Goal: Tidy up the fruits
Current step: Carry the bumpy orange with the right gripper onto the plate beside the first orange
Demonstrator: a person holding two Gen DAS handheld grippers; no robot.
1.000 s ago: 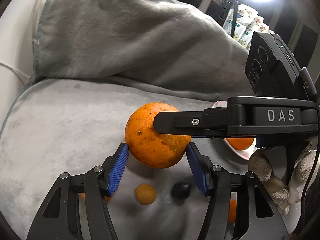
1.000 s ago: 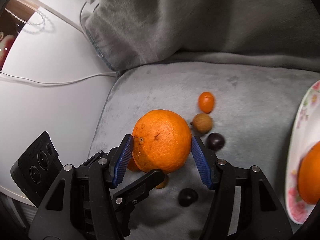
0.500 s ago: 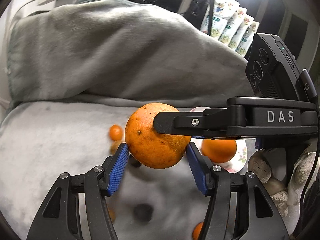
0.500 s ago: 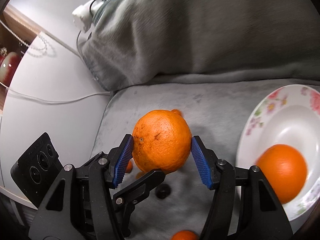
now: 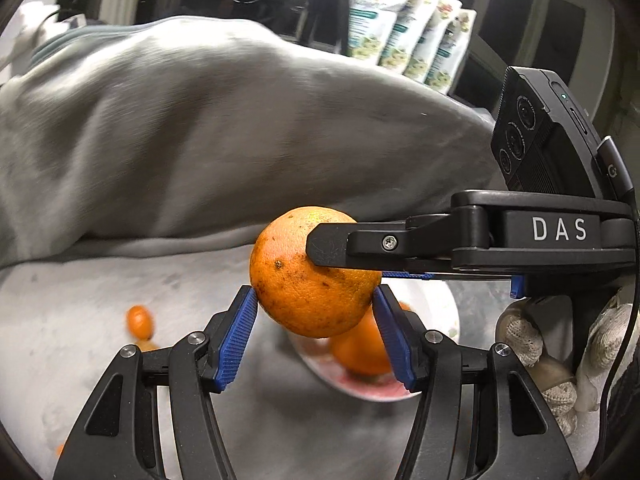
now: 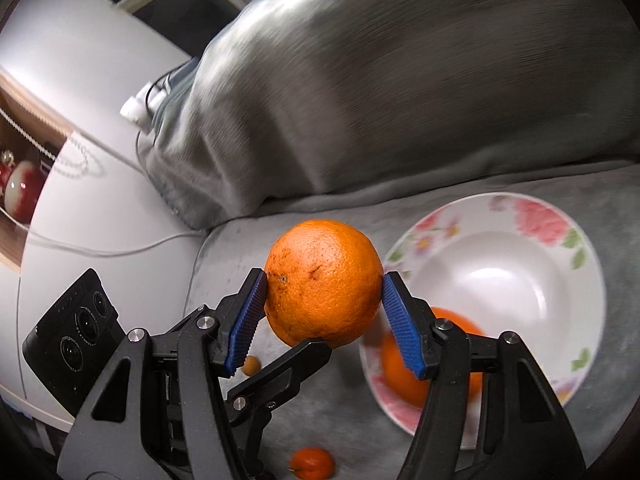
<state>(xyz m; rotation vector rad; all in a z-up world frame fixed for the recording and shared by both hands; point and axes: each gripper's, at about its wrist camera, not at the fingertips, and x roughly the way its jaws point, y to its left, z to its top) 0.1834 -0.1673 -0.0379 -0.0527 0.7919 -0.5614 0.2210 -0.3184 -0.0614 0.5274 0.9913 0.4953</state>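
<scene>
The orange (image 5: 314, 276) is off the surface, clamped from four sides: the left gripper (image 5: 314, 308) presses its blue pads (image 5: 236, 336) on the fruit at 9 and 3 o'clock, and the right gripper (image 6: 324, 304) does the same with its own pads (image 6: 402, 320) in the right wrist view. Each gripper is half closed and holds the orange; in the left wrist view one black finger (image 5: 360, 246) of the right gripper reaches in from 3 o'clock and lies across the fruit's upper right. In the right wrist view a left-gripper finger (image 6: 280, 376) comes up from 7 o'clock and touches the fruit's underside. The plate (image 6: 576, 256), white with a floral rim, lies at 3 o'clock of the orange in the right wrist view, on a grey blanket (image 6: 224, 248). A second orange (image 6: 400, 376) sits in the plate at its near-left edge, partly hidden by the right pad. Small fruits lie on the blanket: a kumquat (image 5: 139, 322) at 9 o'clock in the left wrist view, another small orange fruit (image 6: 312, 462) at 6 o'clock and a brownish one (image 6: 252, 365) at 7 o'clock in the right wrist view. A gloved hand (image 5: 556, 352) grips the right gripper's handle at 4 o'clock. A bunched part of the blanket rises behind at 12 o'clock. Pouches (image 5: 404, 28) stand at 1 o'clock in the left wrist view.
</scene>
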